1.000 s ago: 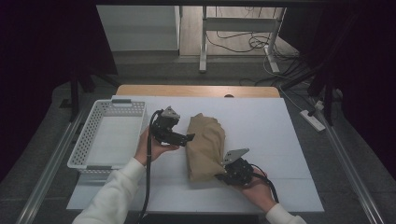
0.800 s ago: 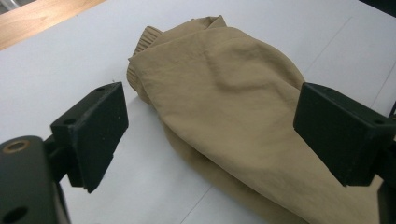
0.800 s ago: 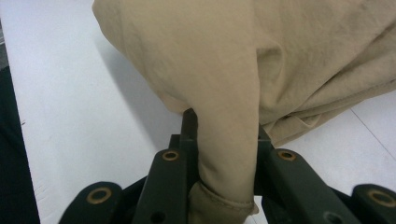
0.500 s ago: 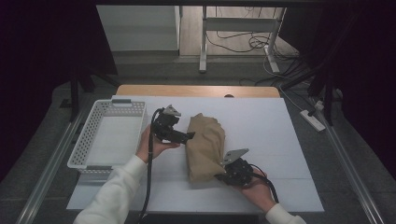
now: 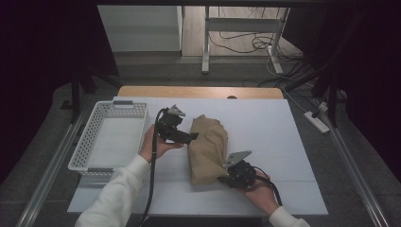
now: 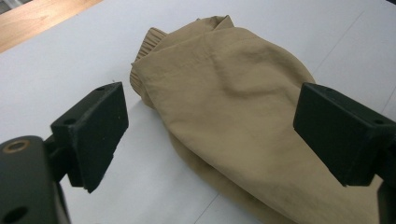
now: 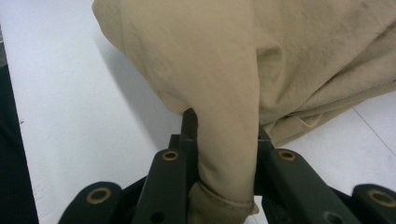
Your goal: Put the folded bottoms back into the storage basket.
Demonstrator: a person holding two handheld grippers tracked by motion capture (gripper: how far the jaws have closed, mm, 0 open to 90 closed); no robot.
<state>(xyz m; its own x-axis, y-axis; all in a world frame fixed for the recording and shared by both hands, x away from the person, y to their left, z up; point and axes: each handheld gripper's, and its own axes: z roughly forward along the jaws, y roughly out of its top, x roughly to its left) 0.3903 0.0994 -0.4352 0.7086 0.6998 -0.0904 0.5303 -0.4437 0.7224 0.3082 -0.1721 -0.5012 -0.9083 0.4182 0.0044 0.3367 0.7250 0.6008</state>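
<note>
A folded tan garment (image 5: 208,146) lies lengthwise in the middle of the white table (image 5: 274,127). My right gripper (image 5: 224,179) is at the garment's near right corner, shut on a bunched fold of the cloth. In the right gripper view the fold of the garment (image 7: 224,60) is squeezed between the two jaws of that gripper (image 7: 224,149). My left gripper (image 5: 191,137) hovers at the garment's left side, open. In the left gripper view its jaws stand wide (image 6: 217,133), with the garment (image 6: 224,93) and its ribbed cuff (image 6: 144,44) just beyond them, untouched.
A white perforated basket (image 5: 85,142) stands at the table's left edge. A wooden strip (image 5: 198,91) runs along the far edge. Metal rails flank the table, and a power strip (image 5: 318,122) with cables lies on the floor to the right.
</note>
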